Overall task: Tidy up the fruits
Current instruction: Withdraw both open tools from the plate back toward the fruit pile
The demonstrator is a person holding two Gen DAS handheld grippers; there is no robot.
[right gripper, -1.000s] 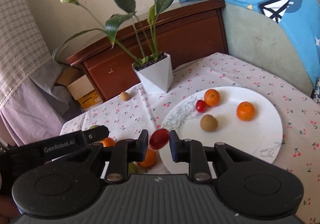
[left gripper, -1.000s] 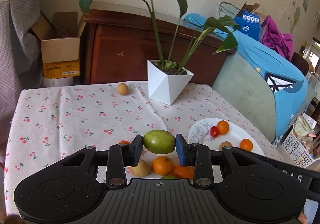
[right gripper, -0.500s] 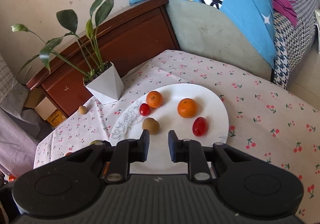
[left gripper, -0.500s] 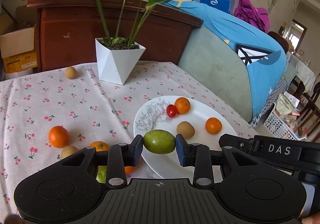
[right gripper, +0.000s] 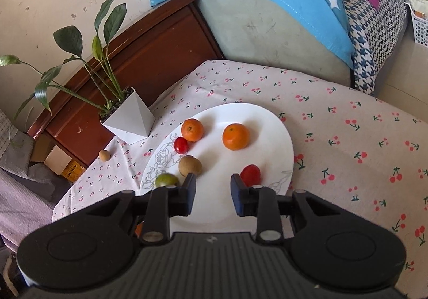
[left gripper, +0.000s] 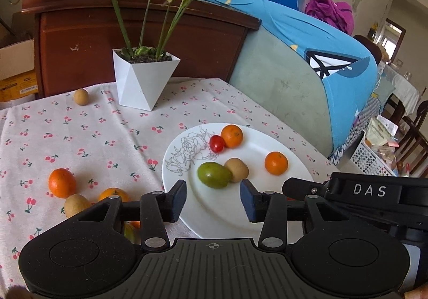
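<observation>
A white plate holds a green fruit, a brown kiwi, two oranges, a small red tomato and a larger red tomato. My left gripper is open and empty, just behind the green fruit. My right gripper is open and empty above the plate's near side, the red tomato beside its right finger. The right gripper's body shows in the left wrist view.
Loose on the cherry-print tablecloth lie two oranges, a brown fruit and a small brown fruit. A white potted plant stands at the back, before a wooden cabinet. A sofa with blue cloth is right.
My left gripper opened and let the green fruit down onto the plate beside the kiwi. My right gripper, which released the red tomato earlier, opened wider and stayed over the plate.
</observation>
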